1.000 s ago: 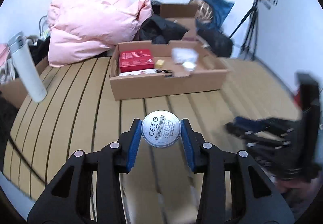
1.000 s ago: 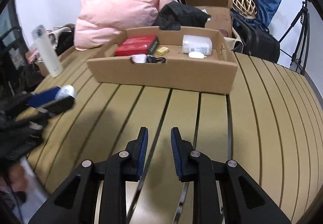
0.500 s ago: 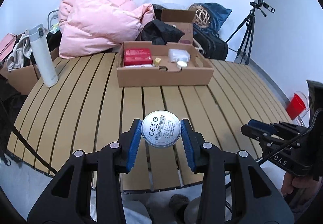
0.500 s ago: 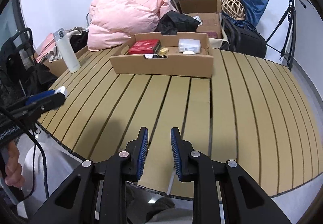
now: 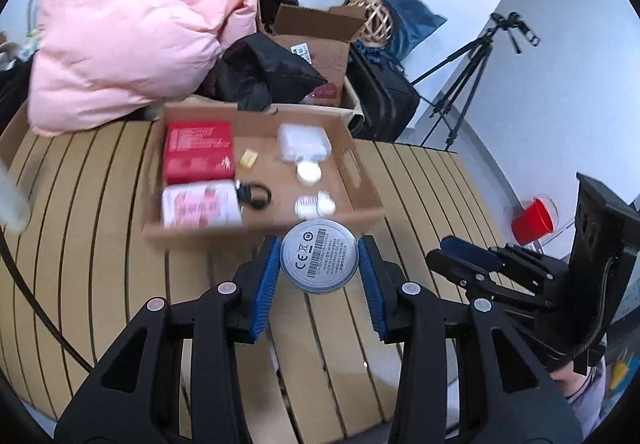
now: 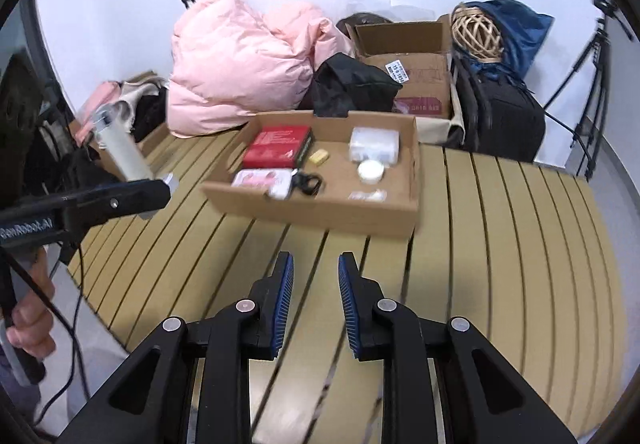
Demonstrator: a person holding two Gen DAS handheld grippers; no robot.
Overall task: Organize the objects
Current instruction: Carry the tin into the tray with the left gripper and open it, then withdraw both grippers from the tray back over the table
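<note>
- Your left gripper (image 5: 319, 276) has its jaws clamped across the round grey puck (image 5: 319, 261), one blue pad on each side of the rim and the labelled flat face turned up toward the camera; being a disc, it has no long axis to line up
- From those jaws the open cardboard tray (image 5: 362, 180) lies straight ahead, and its near wall shows just beyond the puck, so the left hand is plainly the nearer one to it
- Inside the tray, the left end is taken by the red box (image 5: 199, 150) and the pink-printed pack (image 5: 200, 204); a black cable (image 5: 254, 197) sits in the middle, small white pieces (image 5: 316, 204) to the right of it
- I judge the freest floor to be between the cable and the white pieces; clear the near wall before lowering
- Your right gripper (image 6: 315, 304) hangs over the bench (image 6: 500, 244) slats with its jaws nearly closed on nothing, well short of the tray's near wall
</note>
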